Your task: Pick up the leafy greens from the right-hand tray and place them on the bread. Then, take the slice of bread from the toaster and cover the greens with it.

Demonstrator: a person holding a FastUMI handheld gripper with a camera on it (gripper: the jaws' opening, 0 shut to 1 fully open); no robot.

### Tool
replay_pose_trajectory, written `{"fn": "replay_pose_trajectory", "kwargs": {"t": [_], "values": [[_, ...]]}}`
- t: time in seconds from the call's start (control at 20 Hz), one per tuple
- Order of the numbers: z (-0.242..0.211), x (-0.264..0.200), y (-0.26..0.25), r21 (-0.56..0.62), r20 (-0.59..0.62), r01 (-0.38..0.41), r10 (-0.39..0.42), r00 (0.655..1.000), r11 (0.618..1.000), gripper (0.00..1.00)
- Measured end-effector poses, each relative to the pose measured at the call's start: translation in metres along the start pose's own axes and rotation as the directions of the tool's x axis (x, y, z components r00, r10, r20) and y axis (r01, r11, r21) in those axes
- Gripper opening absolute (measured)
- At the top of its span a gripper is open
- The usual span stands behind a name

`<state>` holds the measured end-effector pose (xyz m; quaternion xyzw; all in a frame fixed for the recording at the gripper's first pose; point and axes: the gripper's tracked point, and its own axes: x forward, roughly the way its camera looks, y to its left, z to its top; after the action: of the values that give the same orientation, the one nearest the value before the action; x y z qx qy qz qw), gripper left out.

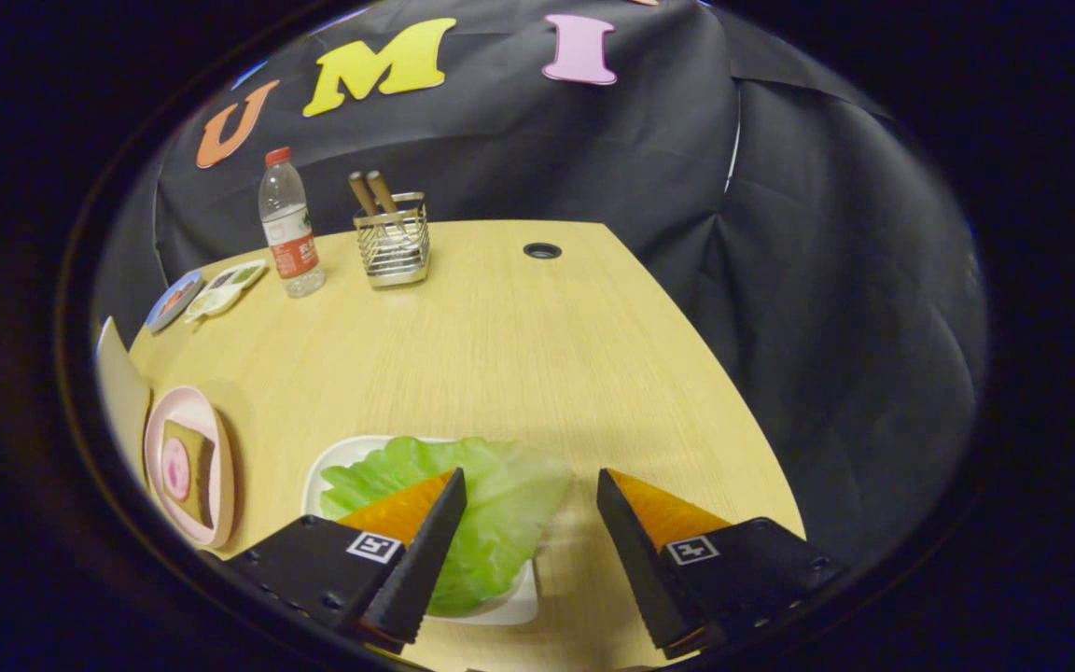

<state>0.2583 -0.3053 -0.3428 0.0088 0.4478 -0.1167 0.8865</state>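
A flat green lettuce leaf (500, 504) lies on a white tray (511, 609) on the wooden table. My gripper (530, 490) stands open just above it: one finger is over the leaf, the other is over bare table beside the tray, and the leaf's edge reaches into the gap. To the left of the fingers a pink plate (220, 467) holds a slice of bread (192, 471) with a round pink slice of meat on top. Part of a pale object (119, 392) stands behind that plate.
Far across the table stand a water bottle (287, 224) and a wire holder (394, 241) with wooden-handled utensils. Small dishes (211, 291) lie left of the bottle. A cable hole (542, 250) sits near the far edge. The table's right edge drops off against black cloth.
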Motion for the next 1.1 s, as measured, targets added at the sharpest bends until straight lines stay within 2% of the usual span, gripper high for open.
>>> {"fn": "replay_pose_trajectory", "kwargs": {"t": [0.25,0.4,0.55,0.6,0.8,1.1], "values": [[0.002,0.009,0.002,-0.043,0.003,0.036,-0.036,0.999,0.998,0.78],[0.005,0.007,0.001,-0.067,0.007,0.066,-0.066,0.998,0.996,0.57],[0.003,0.009,0.004,-0.063,-0.009,0.057,-0.057,0.998,0.996,0.40],[0.003,0.008,0.005,-0.072,-0.009,0.057,-0.058,0.998,0.996,0.40],[0.004,0.000,0.013,-0.007,-0.026,0.030,-0.030,0.999,1.000,0.01],[0.019,-0.035,0.035,0.006,0.022,-0.031,0.031,0.999,1.000,0.00]]}}
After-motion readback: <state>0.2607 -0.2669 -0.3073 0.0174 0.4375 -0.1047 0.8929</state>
